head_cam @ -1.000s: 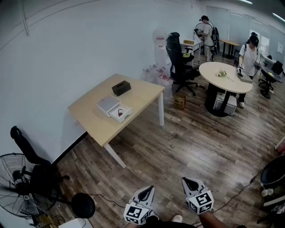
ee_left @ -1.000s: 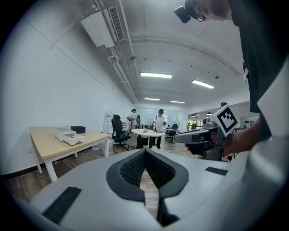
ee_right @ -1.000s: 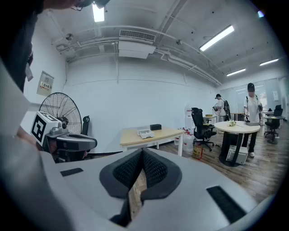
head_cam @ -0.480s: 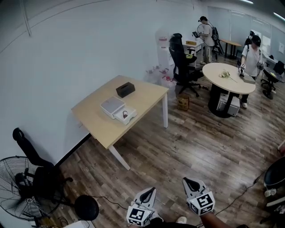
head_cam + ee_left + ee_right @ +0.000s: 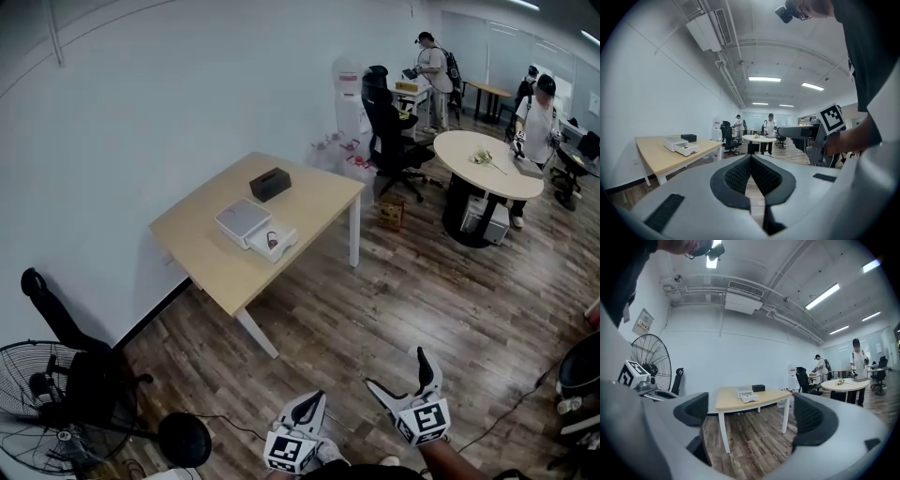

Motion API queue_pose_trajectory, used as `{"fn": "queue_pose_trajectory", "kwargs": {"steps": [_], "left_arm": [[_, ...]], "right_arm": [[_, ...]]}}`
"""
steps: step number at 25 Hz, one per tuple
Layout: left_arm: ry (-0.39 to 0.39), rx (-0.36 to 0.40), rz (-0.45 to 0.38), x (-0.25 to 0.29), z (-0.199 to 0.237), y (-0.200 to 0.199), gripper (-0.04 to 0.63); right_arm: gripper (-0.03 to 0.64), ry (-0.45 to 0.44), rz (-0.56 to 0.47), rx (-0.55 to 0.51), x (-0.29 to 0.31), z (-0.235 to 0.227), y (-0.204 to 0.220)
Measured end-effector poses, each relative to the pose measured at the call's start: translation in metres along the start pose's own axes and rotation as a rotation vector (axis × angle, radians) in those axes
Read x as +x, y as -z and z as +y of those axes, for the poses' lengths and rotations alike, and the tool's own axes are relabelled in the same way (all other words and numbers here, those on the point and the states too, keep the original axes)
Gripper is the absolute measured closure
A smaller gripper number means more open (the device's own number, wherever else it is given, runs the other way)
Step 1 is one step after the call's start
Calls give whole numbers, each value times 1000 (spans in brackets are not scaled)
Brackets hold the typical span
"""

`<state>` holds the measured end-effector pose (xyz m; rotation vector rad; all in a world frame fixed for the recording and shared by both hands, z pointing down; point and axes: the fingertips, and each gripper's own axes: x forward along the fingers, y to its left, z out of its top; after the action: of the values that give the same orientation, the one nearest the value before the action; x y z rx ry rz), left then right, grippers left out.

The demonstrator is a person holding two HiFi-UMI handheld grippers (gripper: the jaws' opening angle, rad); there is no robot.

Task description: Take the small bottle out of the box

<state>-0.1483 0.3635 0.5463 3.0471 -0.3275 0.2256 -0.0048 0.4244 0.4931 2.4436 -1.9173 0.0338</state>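
Well apart from the pale wooden table (image 5: pixel 208 265) bearing the open white box (image 5: pixel 259 228), the left gripper (image 5: pixel 317 398) is pressed together empty, while the right gripper (image 5: pixel 397 368) is opening on nothing.

open floor (image 5: pixel 403 291) runs to the table (image 5: pixel 202 246), where a black case (image 5: pixel 269 184) stands near the box (image 5: pixel 274 244).

I can read no text anywhere. The small wall notice (image 5: pixel 643 323) carries print, but it is too small for me to read.
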Motion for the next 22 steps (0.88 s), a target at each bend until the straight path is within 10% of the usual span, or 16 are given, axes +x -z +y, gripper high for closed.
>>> {"fn": "queue_pose_trajectory", "kwargs": {"steps": [1,22], "left_arm": [[3,4,-5,0,6,-2,583],[-48,-48,-16,29,130,-6,583]], "right_arm": [[30,16,-9,-1,7,1,-1],[28,-62,81,-5,137,19,30]]}}
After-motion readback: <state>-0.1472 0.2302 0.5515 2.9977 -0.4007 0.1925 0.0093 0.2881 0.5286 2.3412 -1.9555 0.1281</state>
